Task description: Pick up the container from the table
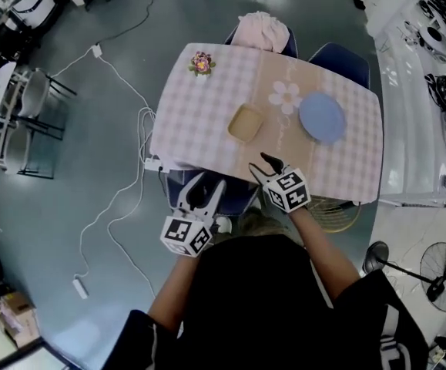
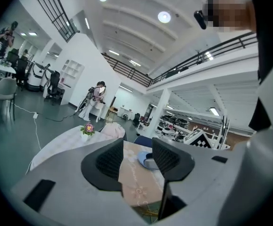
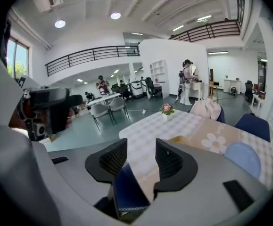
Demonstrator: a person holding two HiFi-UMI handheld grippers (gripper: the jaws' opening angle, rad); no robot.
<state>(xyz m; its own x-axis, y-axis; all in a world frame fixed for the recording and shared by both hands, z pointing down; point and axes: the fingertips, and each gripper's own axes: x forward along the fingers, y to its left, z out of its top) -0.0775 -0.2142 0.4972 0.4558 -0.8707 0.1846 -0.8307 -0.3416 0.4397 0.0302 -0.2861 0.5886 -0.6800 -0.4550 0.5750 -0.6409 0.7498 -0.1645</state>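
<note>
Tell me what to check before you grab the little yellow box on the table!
1. Right gripper open with nothing between its jaws: ok.
2. Left gripper open with nothing between its jaws: ok.
3. Container in plain sight, nothing covering it: ok.
4. Space around the container, with the blue plate lying apart from it: ok.
5. A gripper at the container: not ok; both are at the near edge of the table, short of it.
6. Container empty inside: cannot tell.
</note>
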